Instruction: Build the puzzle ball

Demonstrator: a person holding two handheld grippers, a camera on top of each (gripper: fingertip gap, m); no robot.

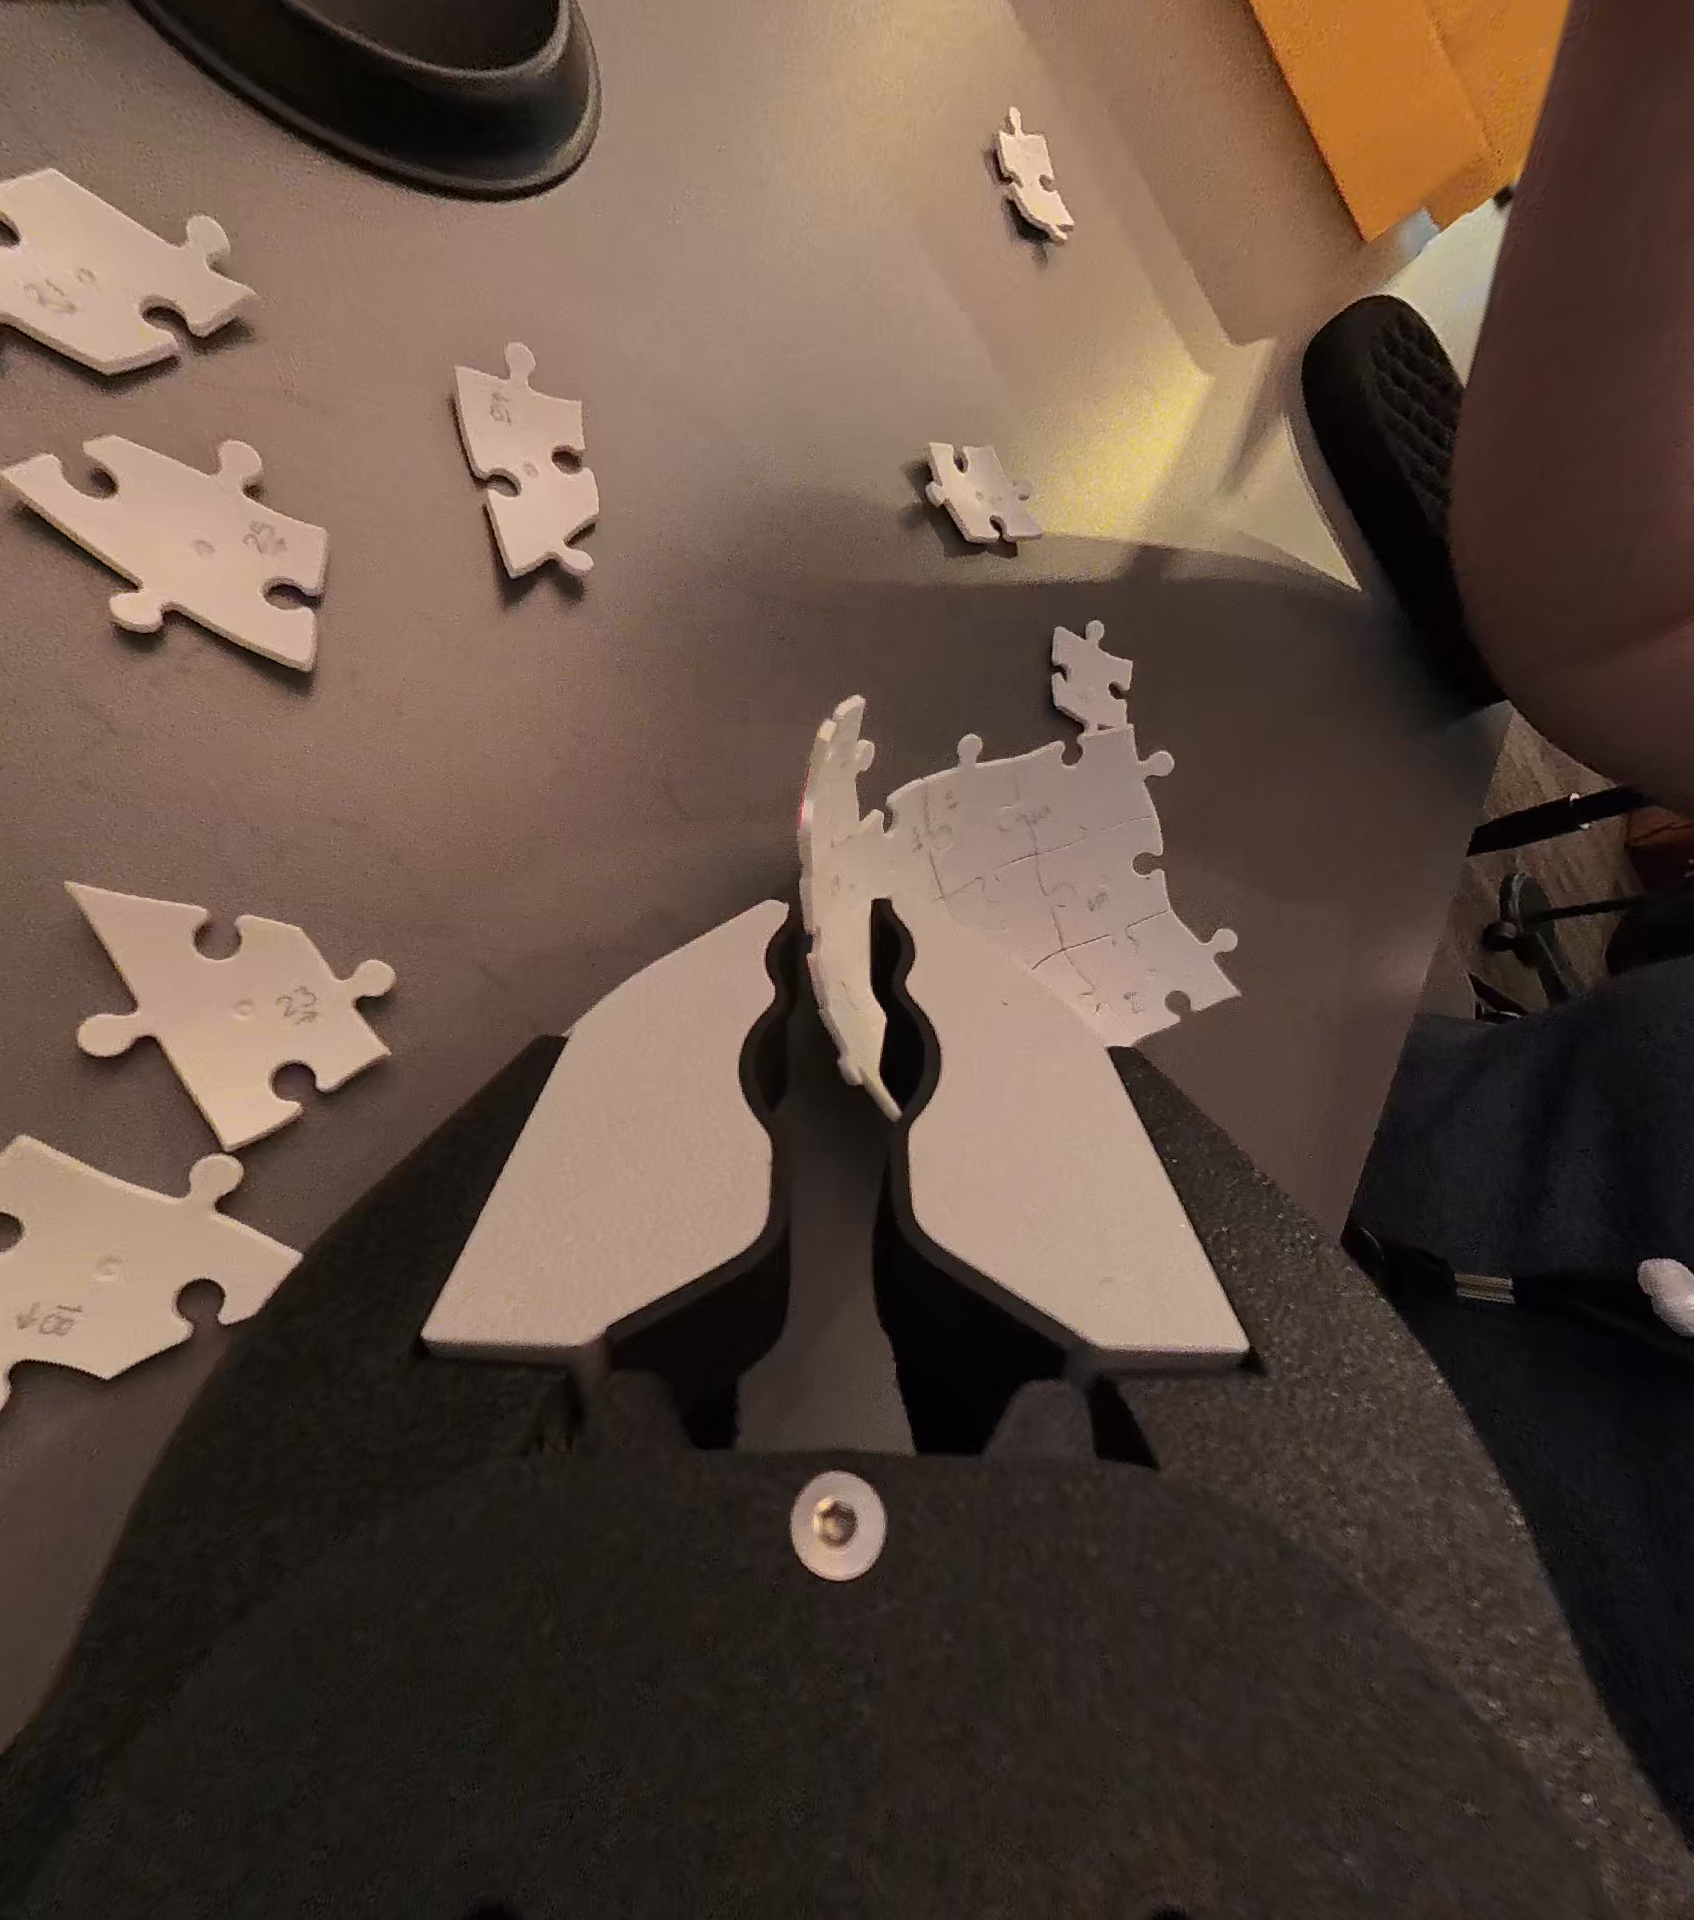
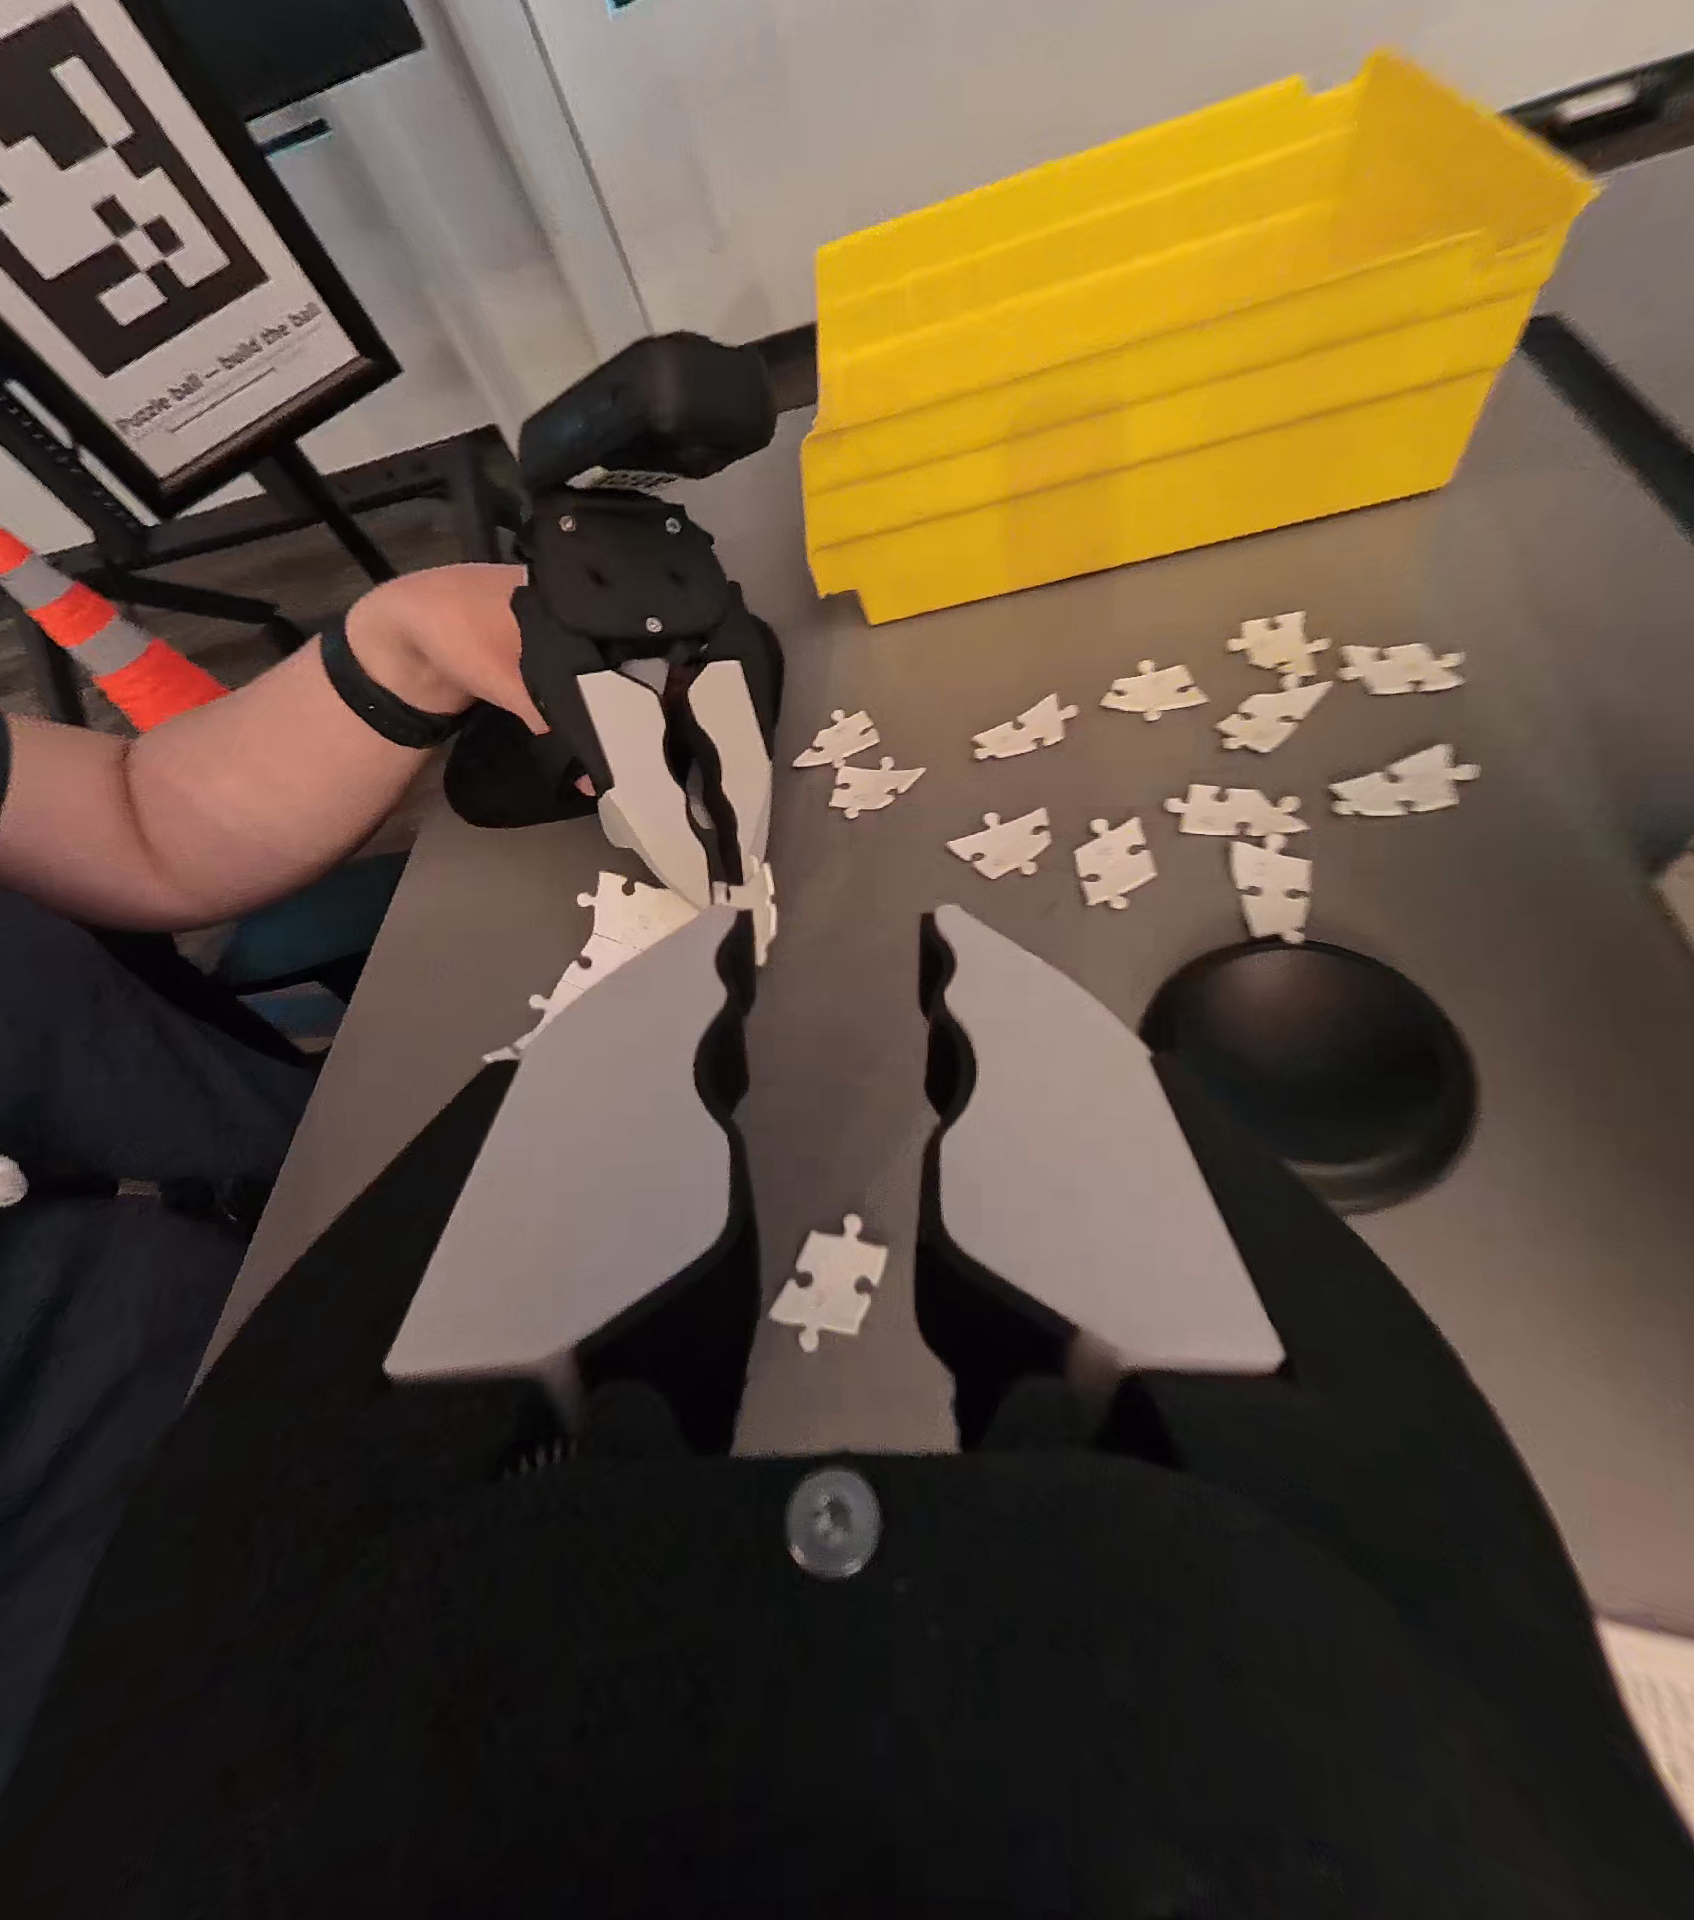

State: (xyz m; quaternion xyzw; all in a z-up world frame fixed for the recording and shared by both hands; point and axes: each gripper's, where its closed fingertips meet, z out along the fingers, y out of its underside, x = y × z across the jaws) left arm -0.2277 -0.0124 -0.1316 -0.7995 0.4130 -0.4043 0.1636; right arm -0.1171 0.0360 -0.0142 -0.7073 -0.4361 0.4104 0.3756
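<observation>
My left gripper (image 1: 838, 925) is shut on the edge of a curved white section of joined puzzle pieces (image 1: 1051, 862), held just above the grey table (image 1: 770, 260). The same gripper (image 2: 723, 883) and section (image 2: 614, 925) show in the right wrist view at the table's left edge. My right gripper (image 2: 832, 925) is open and empty, its left fingertip close to the section. One loose white piece (image 2: 827, 1283) lies on the table between its fingers. Several loose pieces (image 2: 1238, 810) lie farther back; they also show in the left wrist view (image 1: 188, 540).
A black round stand (image 2: 1310, 1070) sits to the right of my right gripper and shows in the left wrist view (image 1: 386, 94). Stacked yellow bins (image 2: 1165, 353) stand at the back. A person's forearm (image 2: 199, 790) reaches in from the left. An orange cone (image 2: 84, 623) stands on the floor. Tip to tip, the grippers are about 15 cm apart.
</observation>
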